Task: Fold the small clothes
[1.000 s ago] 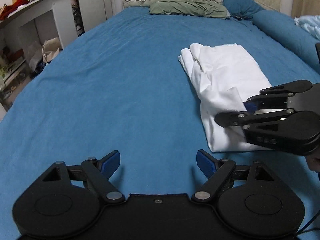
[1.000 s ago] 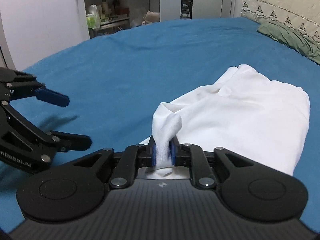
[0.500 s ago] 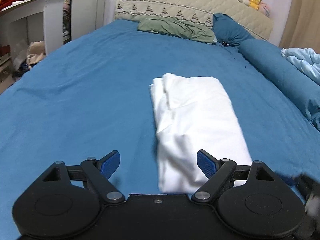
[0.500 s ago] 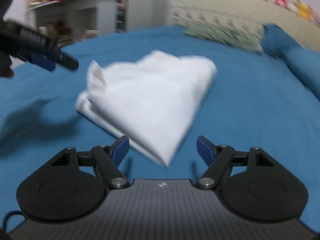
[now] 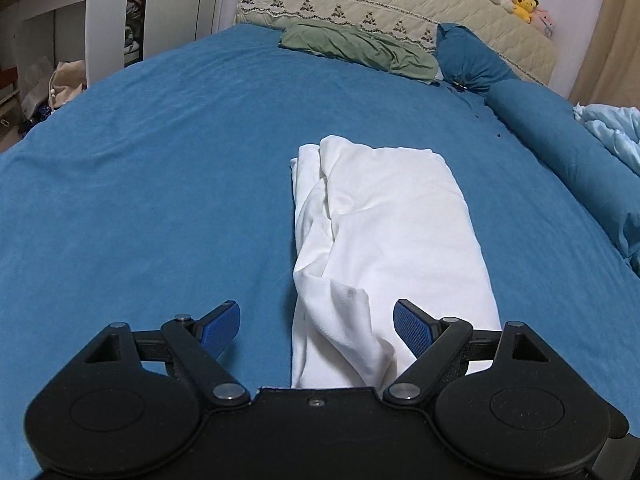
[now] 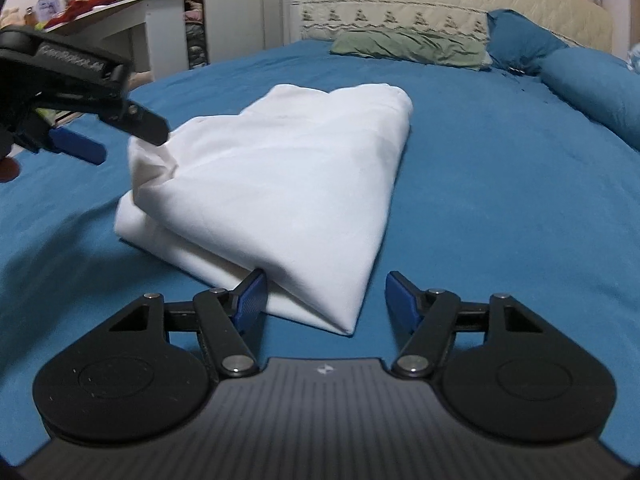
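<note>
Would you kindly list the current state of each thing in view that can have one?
white garment: folded into a long strip, lying flat on the bed, near corner rumpled.
left claw: open, the garment's near end between its fingers, not gripped.
right claw: closing, the garment's corner between its fingers, pads not pressing.
blue bedsheet: spread smooth.
green pillow: crumpled, lying by the headboard.

The white garment (image 5: pixel 384 232) is thin, smooth, matt cloth with soft creases. The blue bedsheet (image 5: pixel 160 184) looks like a napped, slightly fuzzy fabric, matt throughout. The left gripper (image 5: pixel 316 326) is matt black plastic with bright metal pivot pins and ribbed blue pads (image 5: pixel 412 328). The headboard (image 5: pixel 400 4) is quilted beige cloth; the green pillow (image 5: pixel 360 46) is crumpled cotton-like fabric
</note>
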